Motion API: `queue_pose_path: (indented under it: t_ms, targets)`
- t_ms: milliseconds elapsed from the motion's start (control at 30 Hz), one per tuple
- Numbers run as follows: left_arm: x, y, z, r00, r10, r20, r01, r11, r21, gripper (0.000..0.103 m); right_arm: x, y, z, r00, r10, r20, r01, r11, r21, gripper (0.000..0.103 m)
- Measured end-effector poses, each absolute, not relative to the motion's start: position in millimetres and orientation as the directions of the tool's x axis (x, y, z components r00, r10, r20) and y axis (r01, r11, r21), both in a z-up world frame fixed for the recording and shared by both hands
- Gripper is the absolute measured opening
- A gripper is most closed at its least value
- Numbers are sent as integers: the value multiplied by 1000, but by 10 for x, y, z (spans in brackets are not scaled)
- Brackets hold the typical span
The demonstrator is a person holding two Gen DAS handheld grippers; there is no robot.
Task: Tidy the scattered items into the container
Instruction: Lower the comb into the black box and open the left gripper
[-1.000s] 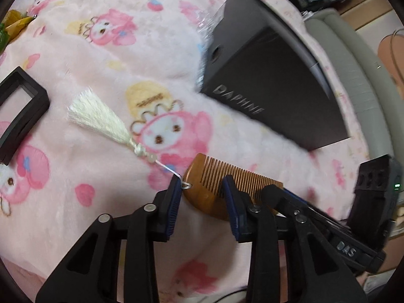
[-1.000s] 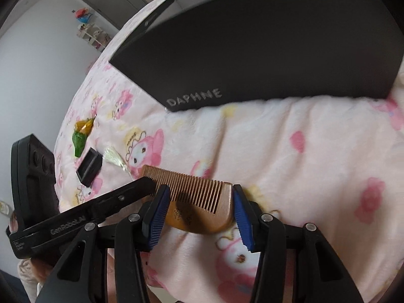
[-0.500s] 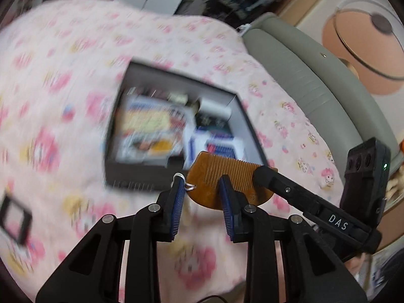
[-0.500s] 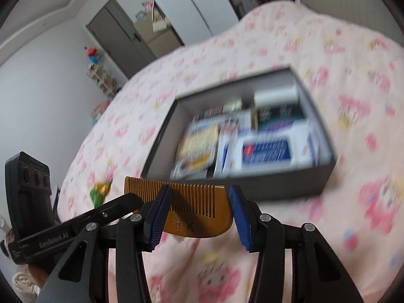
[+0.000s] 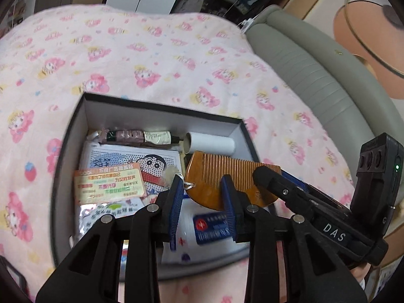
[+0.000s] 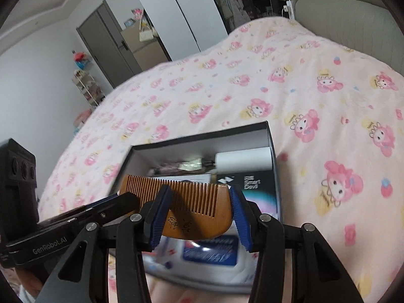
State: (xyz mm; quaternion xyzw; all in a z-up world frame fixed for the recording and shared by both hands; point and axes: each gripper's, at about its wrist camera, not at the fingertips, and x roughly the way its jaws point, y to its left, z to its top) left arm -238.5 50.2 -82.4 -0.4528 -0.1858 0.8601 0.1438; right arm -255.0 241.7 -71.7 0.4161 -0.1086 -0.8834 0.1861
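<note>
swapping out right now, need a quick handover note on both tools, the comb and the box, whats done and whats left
Left tool: shut on the tassel end of the wooden comb, by its metal ring.
Right tool: shut on the other end of the same comb.
Comb: held in the air by both tools over the near part of the open black box on the pink blanket.
Done: box already holds a tube, a white roll, sticker sheets and packets.
Left: lower the comb into the box and open both tools. A dark item at the left view's bottom-left edge may still need collecting.
</note>
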Motion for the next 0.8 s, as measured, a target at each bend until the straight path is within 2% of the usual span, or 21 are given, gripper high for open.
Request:
queue_pose_path:
  t_ms: [167, 400, 667, 800]
  targets:
    - [-2625, 557, -1163, -484, 371, -793, -3, -907, -422, 31, -2840, 2352, -1044, -516, -402, -756, 247, -915, 318, 44]
    - [-2747, 724, -1457, -404, 324, -855, 15, -933, -361, 30, -2924, 2285, -1292, -506, -316, -803, 212, -947, 239, 44]
    - [-2767, 712, -1524, -394, 320, -862, 27, -933, -358, 30, -2924, 2172, -1316, -524, -163, -836, 195, -978, 69, 43]
    - [-2657, 693, -1336, -441, 357, -823, -23, -921, -388, 30, -2808, 2250, -1215, -558, -157, -815, 156, -984, 83, 43]
